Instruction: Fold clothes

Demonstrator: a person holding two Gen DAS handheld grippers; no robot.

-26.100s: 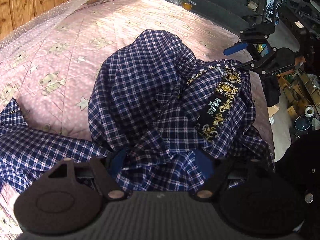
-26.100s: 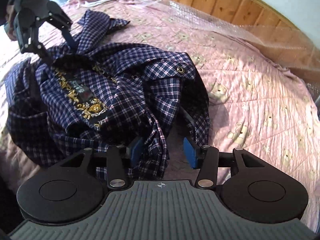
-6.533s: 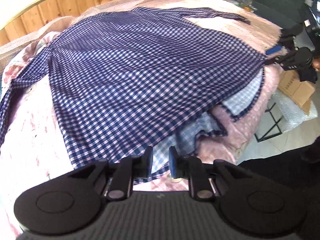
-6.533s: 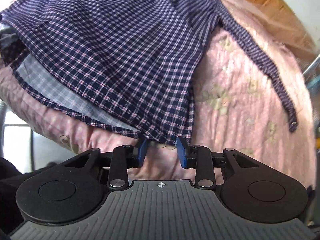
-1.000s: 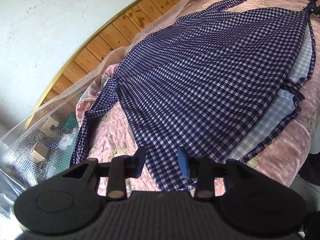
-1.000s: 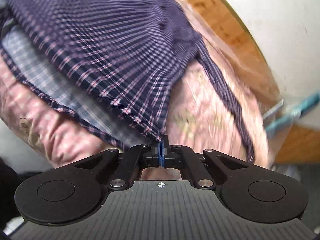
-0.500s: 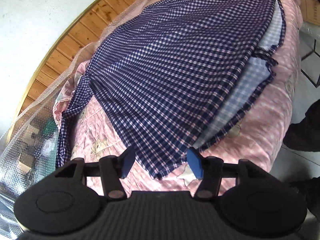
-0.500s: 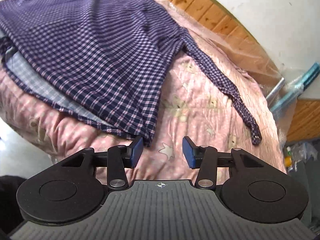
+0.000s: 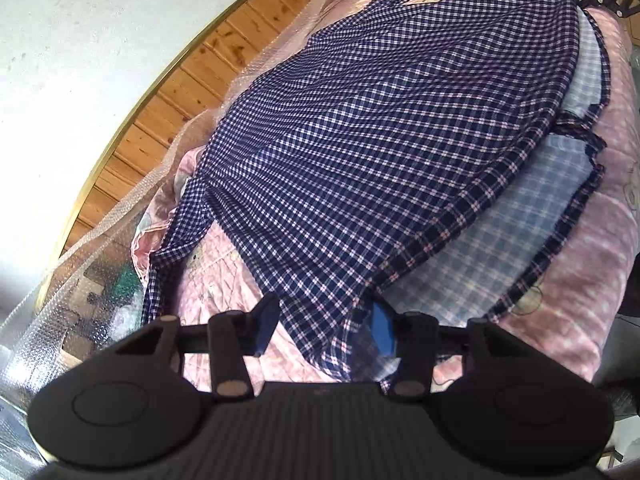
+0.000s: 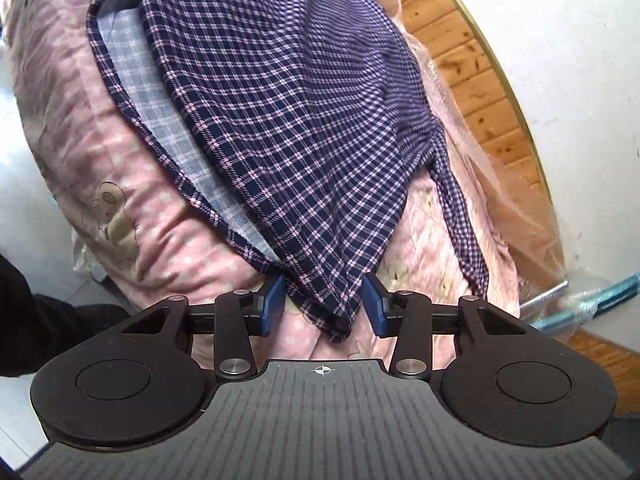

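Shirt [image 9: 380, 152] lies spread on the quilt [image 9: 592, 264], its hem corners between each tongs' fingers.

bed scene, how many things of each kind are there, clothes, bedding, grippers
Plaid shirt: 1
Pink quilt: 1
Hand-held gripper: 2, the left hand-held gripper and the right hand-held gripper, both open
Total: 4

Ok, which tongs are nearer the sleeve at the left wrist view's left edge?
Left. Left tongs straddle the hem beside that sleeve; right tongs are across the shirt, at its far corner.
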